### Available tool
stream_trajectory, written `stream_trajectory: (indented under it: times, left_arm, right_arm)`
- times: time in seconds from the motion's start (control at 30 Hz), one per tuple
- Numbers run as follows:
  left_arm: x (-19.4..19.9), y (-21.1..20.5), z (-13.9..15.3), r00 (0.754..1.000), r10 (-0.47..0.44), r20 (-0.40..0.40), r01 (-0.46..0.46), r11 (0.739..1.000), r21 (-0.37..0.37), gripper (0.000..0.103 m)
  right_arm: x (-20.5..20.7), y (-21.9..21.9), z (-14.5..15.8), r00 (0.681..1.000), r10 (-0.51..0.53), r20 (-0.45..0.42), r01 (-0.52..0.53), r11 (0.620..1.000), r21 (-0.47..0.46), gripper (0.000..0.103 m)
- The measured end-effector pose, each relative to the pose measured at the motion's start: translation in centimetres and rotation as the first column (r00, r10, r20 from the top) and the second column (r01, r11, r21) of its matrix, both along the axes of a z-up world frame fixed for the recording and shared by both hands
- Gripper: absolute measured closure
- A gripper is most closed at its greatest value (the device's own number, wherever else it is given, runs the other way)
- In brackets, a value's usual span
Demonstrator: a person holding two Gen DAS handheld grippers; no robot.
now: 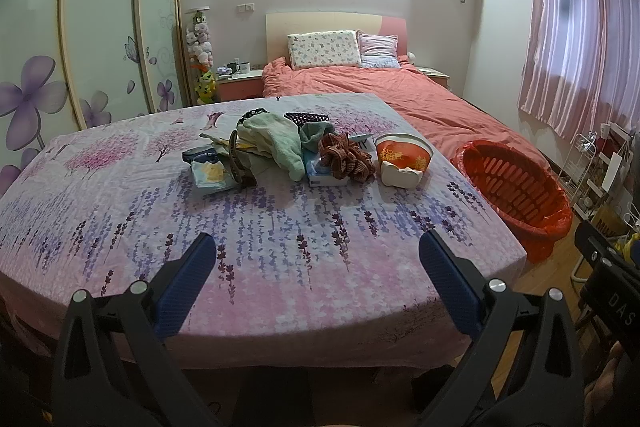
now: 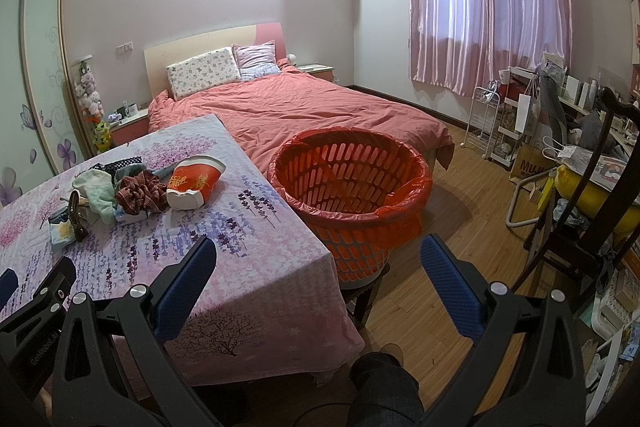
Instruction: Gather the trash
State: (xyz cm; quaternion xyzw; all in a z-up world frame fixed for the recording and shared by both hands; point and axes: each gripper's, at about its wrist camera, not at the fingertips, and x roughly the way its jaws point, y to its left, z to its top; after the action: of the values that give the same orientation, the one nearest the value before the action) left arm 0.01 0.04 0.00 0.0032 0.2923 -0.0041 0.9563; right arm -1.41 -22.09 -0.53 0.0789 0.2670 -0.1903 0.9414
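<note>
You held both grippers, left & right, spread wide & empty; red-and-white paper cup lay tipped near the red plastic bag-lined basket.

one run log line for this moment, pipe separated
phase: start, nothing grasped | left gripper: open above table | right gripper: open, empty | pile: untouched on table | basket: lined, right of table

Both grippers are just hanging there wide open, nothing between the fingers. Left gripper points level ahead; right gripper sits just beside it.
</note>
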Motion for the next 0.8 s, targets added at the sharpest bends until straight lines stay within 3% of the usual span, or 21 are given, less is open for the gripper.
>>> stream_trajectory:
  times: [0.5, 0.8]
  left_arm:
    - [0.1, 0.0, -0.1, 1.0, 0.014, -0.009, -0.014, 1.0, -0.008, 0.004]
    - [4.6, 5.3, -1.5, 0.991, 0.113, -0.065, -0.116, 0.992, -0.051, 0.004]
  right_arm:
    - [0.4, 0.0, 0.0, 1.0, -0.003, 0.002, 0.003, 1.0, -0.011, 0.002]
    - [4.6, 0.4, -0.4, 0.998, 0.059, -0.029, -0.058, 0.998, 0.034, 0.006]
